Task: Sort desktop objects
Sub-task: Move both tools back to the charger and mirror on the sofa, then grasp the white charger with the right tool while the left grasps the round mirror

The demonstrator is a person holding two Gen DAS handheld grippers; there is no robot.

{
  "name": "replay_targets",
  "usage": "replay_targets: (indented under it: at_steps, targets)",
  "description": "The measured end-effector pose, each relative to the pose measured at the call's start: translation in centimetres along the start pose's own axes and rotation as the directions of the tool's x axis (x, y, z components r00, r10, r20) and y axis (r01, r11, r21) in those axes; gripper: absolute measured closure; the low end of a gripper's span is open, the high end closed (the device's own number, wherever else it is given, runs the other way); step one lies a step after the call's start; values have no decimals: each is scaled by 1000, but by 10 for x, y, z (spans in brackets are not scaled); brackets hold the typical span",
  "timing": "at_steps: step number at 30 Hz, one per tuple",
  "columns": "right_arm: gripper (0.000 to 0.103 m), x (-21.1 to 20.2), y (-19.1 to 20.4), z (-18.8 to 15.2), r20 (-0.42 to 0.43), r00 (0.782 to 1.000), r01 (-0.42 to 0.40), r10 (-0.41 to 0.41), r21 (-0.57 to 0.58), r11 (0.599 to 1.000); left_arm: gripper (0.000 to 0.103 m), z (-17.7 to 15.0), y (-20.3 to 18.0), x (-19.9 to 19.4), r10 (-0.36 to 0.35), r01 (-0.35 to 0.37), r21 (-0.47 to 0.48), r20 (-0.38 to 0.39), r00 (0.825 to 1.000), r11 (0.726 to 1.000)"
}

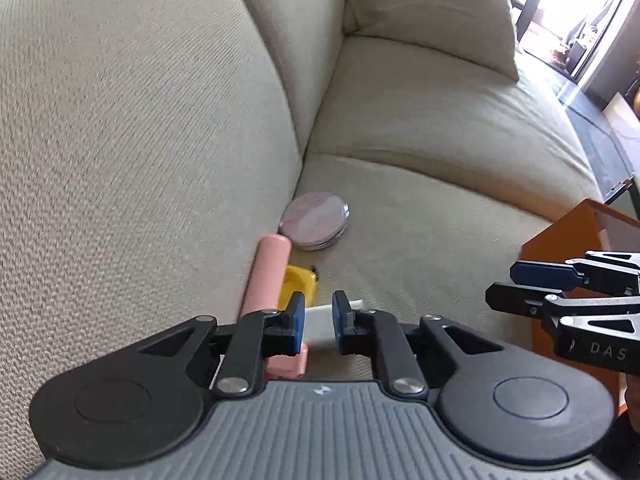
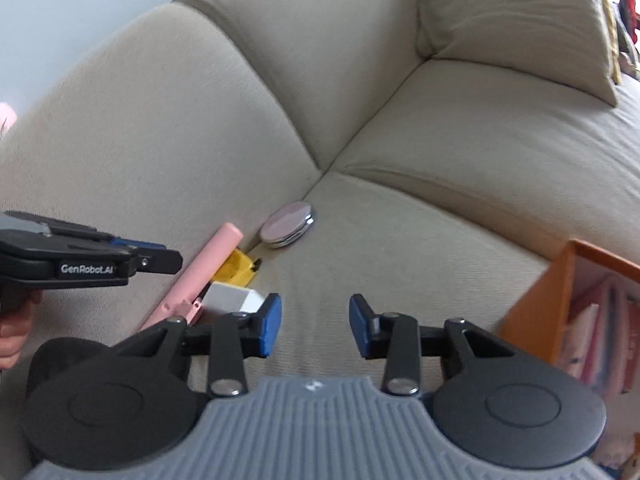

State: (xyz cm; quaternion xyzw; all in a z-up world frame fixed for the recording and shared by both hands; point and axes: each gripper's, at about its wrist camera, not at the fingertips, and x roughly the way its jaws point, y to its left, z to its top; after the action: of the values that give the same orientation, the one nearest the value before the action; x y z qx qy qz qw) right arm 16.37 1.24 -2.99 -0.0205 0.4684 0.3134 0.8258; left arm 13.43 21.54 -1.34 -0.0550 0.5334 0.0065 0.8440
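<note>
"GenRobot.AI" in white on the left gripper (image 2: 160, 256), "DAS" on the right gripper (image 1: 500, 284)

Beige sofa (image 1: 400, 128), pink tube (image 1: 266, 276), yellow block (image 1: 299, 280), orange box (image 2: 532, 304).

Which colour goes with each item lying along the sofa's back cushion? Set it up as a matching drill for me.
Things:
1. tube
2. tape measure
3. block
4. round compact

Colours:
A. yellow
B. white
C. solid pink
D. pale pink lid with a silver rim

Pairs: 1-C, 2-A, 3-B, 4-D
</note>
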Motion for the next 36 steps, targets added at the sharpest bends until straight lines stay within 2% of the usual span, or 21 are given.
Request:
replay_targets:
  at_steps: [6, 8, 13, 18, 24, 30, 36]
  targets:
    - [62, 53, 43, 2, -97, 995, -43, 21, -231, 972, 83, -17, 21, 22, 11, -12, -16, -76, 997, 1000]
    - [57, 65, 52, 6, -115, 993, -57, 23, -302, 952, 83, -20, 21, 28, 7, -9, -16, -90, 996, 1000]
    - [54, 83, 71, 14, -165, 986, -98, 26, -444, 891, 83, -22, 25, 36, -25, 23, -22, -111, 994, 999]
    - [54, 101, 82, 13, -214, 977, -136, 21, -541, 830, 83, -19, 28, 37, -30, 28, -21, -116, 993, 999]
    - [53, 119, 85, 14, -257, 966, -175, 22, -592, 786, 83, -16, 27, 38, -24, 23, -8, -119, 993, 1000]
    - [53, 130, 83, 15, -278, 960, -199, 36, -585, 786, 83, -14, 25, 39, -31, 29, -17, -118, 993, 999]
    - [61, 125, 78, 13, -288, 958, -183, 16, -567, 803, 83, -11, 29, 34, -46, 42, -32, -116, 992, 999]
